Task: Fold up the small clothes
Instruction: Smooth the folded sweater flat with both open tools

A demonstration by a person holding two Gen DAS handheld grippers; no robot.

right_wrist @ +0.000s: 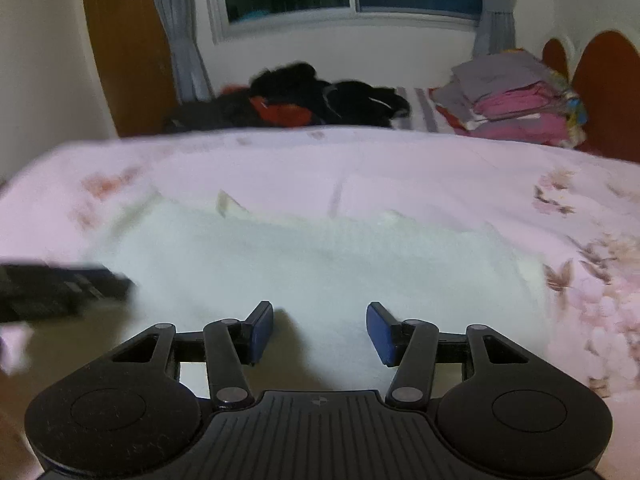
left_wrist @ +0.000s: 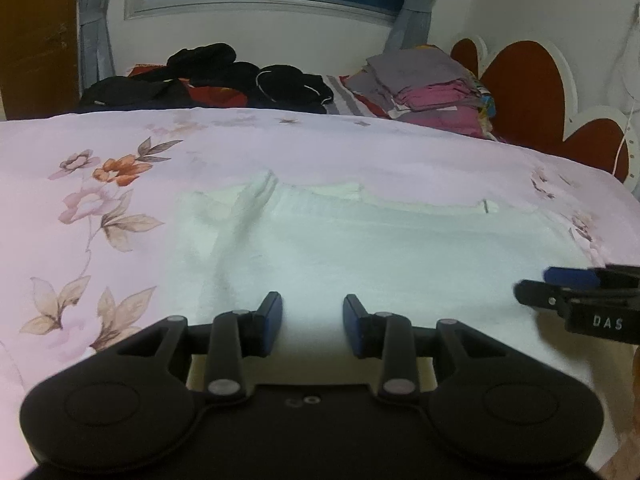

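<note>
Here the white garment (left_wrist: 360,248) lies spread flat on the bed's pink floral sheet (left_wrist: 120,184), close to the near edge, with a raised crease toward its left side. The left tongs (left_wrist: 312,322) hover above its near part, blue pads parted, nothing between them. The right tongs (right_wrist: 320,330) hang over the same cloth nearer the right edge, likewise parted and empty. Along the far edge sit a heap of dark clothes (left_wrist: 224,76) and, in the far right corner, a stack of folded laundry (left_wrist: 432,84).
</note>
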